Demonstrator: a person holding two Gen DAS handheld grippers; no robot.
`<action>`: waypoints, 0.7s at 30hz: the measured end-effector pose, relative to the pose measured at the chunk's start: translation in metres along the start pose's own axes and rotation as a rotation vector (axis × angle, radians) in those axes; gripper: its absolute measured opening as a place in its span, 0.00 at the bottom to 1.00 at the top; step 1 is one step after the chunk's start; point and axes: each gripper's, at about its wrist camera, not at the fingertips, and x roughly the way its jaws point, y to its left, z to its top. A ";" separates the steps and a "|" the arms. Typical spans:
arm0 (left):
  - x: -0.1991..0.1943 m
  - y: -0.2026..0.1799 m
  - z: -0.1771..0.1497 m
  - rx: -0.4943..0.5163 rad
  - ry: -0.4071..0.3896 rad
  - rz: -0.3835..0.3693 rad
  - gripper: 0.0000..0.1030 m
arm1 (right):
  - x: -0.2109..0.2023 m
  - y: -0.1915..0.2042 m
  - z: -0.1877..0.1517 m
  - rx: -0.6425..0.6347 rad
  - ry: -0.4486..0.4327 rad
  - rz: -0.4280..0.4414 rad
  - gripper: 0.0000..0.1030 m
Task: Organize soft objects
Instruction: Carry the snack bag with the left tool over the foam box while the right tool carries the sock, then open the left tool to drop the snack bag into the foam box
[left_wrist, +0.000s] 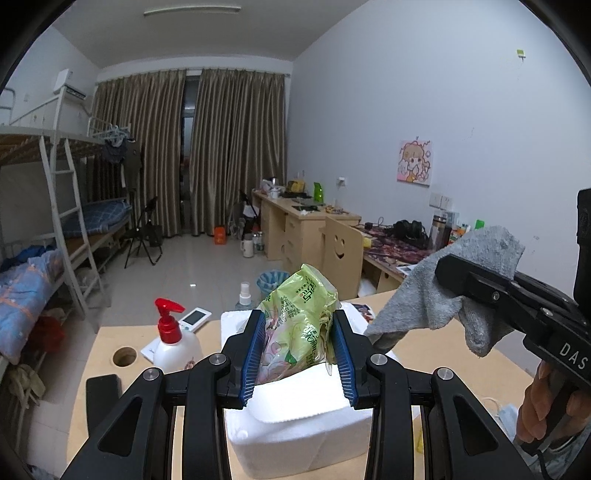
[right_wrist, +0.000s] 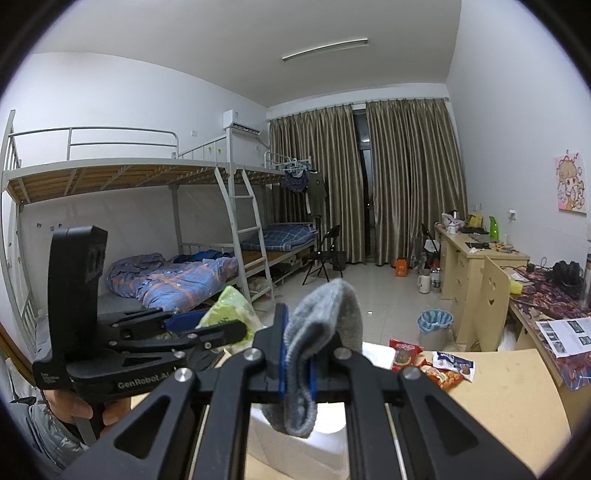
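Snack packets only from right wrist.

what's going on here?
A person holds a tool in each hand above a white foam box on a wooden table. The left tool is clamped on a green plastic soft pack. The right tool is shut on a grey sock, which hangs limp. Both items are held up in the air, neither set down yet.
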 end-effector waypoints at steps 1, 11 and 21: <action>0.004 0.001 0.001 0.003 0.003 -0.001 0.37 | 0.004 -0.001 0.001 0.002 0.002 0.003 0.11; 0.041 0.011 -0.001 -0.004 0.058 -0.034 0.37 | 0.026 -0.011 -0.003 0.015 0.010 0.022 0.12; 0.076 0.009 -0.006 0.007 0.121 -0.071 0.37 | 0.032 -0.023 -0.008 0.036 0.028 0.020 0.12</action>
